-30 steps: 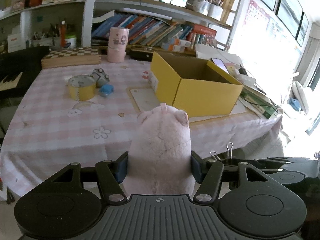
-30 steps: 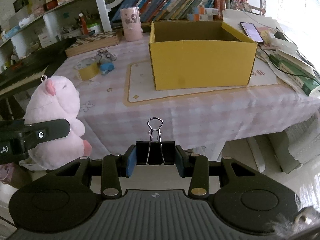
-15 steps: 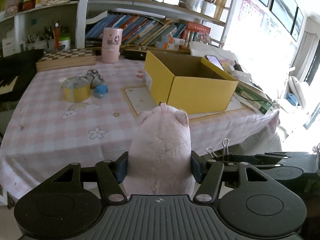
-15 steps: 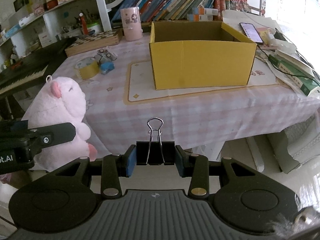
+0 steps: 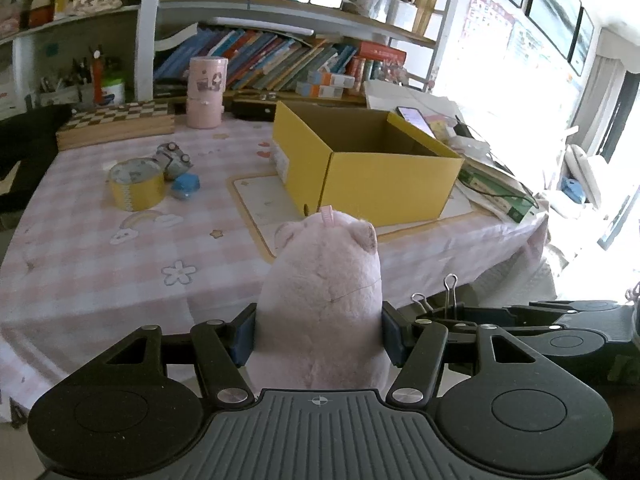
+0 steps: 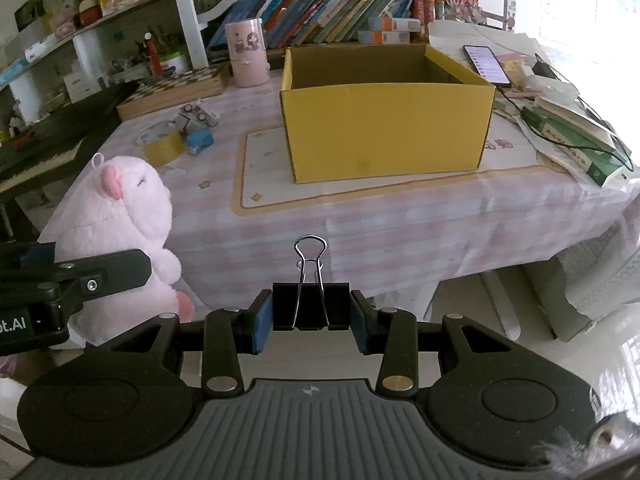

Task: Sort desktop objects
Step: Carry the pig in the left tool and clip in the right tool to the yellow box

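A pink plush pig (image 5: pixel 320 300) is clamped between the blue pads of the left gripper (image 5: pixel 318 338), short of the near edge of the table (image 5: pixel 100 264), in front of the open yellow box (image 6: pixel 384 120). A black binder clip (image 6: pixel 311 308) is pinched in the closed right gripper (image 6: pixel 310 326), also before the box. A yellow tape roll (image 5: pixel 137 184), a toy car (image 5: pixel 174 159) and a small blue object (image 5: pixel 186 186) are seen left of the box.
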`<action>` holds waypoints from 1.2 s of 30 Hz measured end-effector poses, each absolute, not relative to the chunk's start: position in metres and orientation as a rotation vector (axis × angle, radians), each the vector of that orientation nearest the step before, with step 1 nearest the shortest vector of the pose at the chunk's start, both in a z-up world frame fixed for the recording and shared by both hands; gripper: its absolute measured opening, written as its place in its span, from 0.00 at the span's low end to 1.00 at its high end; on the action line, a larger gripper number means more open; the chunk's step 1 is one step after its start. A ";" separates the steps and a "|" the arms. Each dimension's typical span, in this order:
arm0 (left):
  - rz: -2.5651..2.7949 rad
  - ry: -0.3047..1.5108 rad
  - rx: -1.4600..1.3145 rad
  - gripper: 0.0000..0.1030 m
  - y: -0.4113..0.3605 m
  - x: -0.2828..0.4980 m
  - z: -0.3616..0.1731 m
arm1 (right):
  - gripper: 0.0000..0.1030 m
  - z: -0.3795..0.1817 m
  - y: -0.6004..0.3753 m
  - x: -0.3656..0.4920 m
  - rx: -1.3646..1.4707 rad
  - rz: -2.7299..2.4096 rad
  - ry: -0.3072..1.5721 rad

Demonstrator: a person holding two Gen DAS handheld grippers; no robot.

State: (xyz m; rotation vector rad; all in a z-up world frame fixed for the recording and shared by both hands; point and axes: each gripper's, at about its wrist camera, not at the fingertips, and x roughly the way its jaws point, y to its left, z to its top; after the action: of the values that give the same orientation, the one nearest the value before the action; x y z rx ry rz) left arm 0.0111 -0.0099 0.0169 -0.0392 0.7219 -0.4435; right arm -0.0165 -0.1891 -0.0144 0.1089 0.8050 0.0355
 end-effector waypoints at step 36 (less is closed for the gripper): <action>-0.635 0.712 0.018 0.59 -0.071 0.043 0.018 | 0.36 -0.014 -0.238 -0.013 0.124 -0.135 0.832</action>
State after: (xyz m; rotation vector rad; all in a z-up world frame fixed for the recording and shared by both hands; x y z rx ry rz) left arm 0.0430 -0.0705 0.0177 0.0178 0.7117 -0.6348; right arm -0.0128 -0.2375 -0.0139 0.1235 0.8324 -0.1346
